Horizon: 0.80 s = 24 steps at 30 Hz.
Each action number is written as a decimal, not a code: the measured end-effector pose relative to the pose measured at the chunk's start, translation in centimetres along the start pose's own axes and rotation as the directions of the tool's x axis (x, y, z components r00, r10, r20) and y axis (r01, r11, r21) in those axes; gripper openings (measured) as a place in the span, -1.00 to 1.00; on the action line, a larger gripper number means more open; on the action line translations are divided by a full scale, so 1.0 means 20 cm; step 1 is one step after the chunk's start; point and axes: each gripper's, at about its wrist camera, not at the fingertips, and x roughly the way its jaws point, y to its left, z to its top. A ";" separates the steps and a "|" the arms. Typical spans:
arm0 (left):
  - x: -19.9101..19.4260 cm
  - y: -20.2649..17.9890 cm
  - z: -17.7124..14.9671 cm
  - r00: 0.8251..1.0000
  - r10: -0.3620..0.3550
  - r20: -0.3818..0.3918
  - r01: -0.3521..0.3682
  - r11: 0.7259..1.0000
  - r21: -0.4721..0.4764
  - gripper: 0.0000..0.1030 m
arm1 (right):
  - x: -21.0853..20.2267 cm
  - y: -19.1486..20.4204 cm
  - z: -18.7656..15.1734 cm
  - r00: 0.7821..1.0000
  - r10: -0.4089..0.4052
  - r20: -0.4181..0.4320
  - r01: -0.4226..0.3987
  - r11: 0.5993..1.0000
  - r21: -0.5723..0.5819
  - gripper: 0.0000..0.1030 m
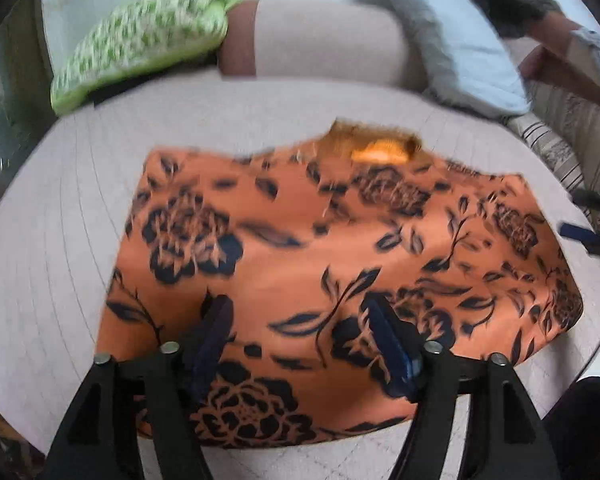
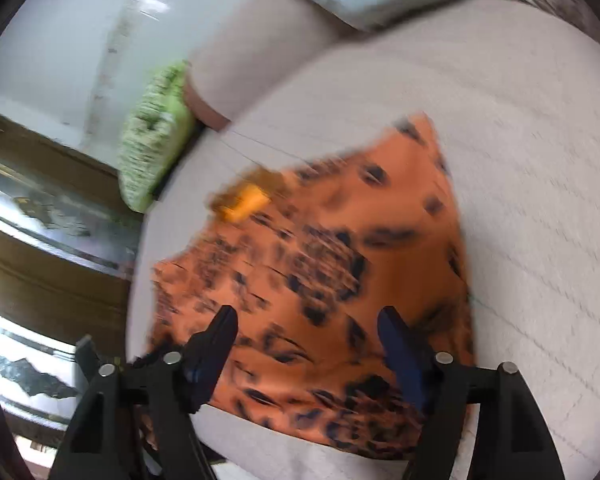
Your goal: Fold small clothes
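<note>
Left wrist view: left claw [image 1: 300, 320] spread open, empty, over the orange floral garment [image 1: 320, 260], which lies flat mid-bed [image 1: 60, 220]; green pillow [image 1: 140, 40] at the head edge.

Right wrist view: right claw [image 2: 306, 332] gaping, empty, above the garment's [image 2: 320, 260] near part.

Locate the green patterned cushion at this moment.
The green patterned cushion sits at the upper left of the left wrist view, leaning at the back of the pale quilted surface, beside a beige bolster and beyond the orange floral garment.
</note>
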 end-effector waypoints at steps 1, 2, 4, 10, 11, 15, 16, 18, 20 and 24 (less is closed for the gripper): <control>0.03 0.00 -0.01 1.000 0.015 -0.010 -0.015 1.000 0.009 0.58 | 0.02 0.02 0.04 1.000 0.010 0.020 -0.010 1.000 -0.004 0.47; 0.08 -0.01 -0.01 0.998 0.032 -0.047 -0.032 0.999 0.019 0.58 | 0.06 0.01 0.10 1.000 -0.001 0.030 0.001 1.000 0.001 0.47; 0.22 0.01 -0.05 0.989 0.059 -0.136 -0.058 0.998 0.013 0.70 | 0.21 -0.09 0.24 1.000 -0.004 0.026 0.002 0.997 0.073 0.47; 0.08 0.03 0.00 0.998 0.028 -0.060 -0.030 0.999 -0.033 0.70 | 0.25 -0.27 0.36 0.995 0.041 0.092 -0.062 0.969 0.241 0.48; 0.06 0.04 0.00 0.998 0.024 -0.060 -0.028 0.998 -0.052 0.70 | 0.21 -0.22 0.34 0.994 0.047 0.104 -0.067 0.978 0.199 0.48; 0.04 0.10 -0.04 0.994 0.039 -0.099 -0.050 0.992 -0.114 0.70 | 0.05 -0.02 0.09 0.996 0.061 0.063 -0.065 0.996 0.063 0.48; 0.03 0.12 -0.07 0.994 0.041 -0.102 -0.054 0.990 -0.128 0.70 | 0.03 0.01 0.02 0.996 0.074 0.046 -0.076 0.996 0.040 0.48; 0.04 0.13 -0.08 0.992 0.050 -0.114 -0.068 0.986 -0.152 0.70 | 0.01 0.09 -0.16 0.995 0.097 0.012 -0.096 0.995 -0.034 0.59; 0.04 0.14 -0.09 0.988 0.053 -0.145 -0.076 0.984 -0.160 0.70 | 0.11 0.12 -0.30 0.999 0.030 -0.036 -0.033 0.995 -0.089 0.61; -0.02 0.12 -0.10 0.991 0.063 -0.122 -0.081 0.986 -0.145 0.70 | 0.23 0.00 -0.39 0.997 -0.066 -0.043 0.064 0.996 -0.055 0.61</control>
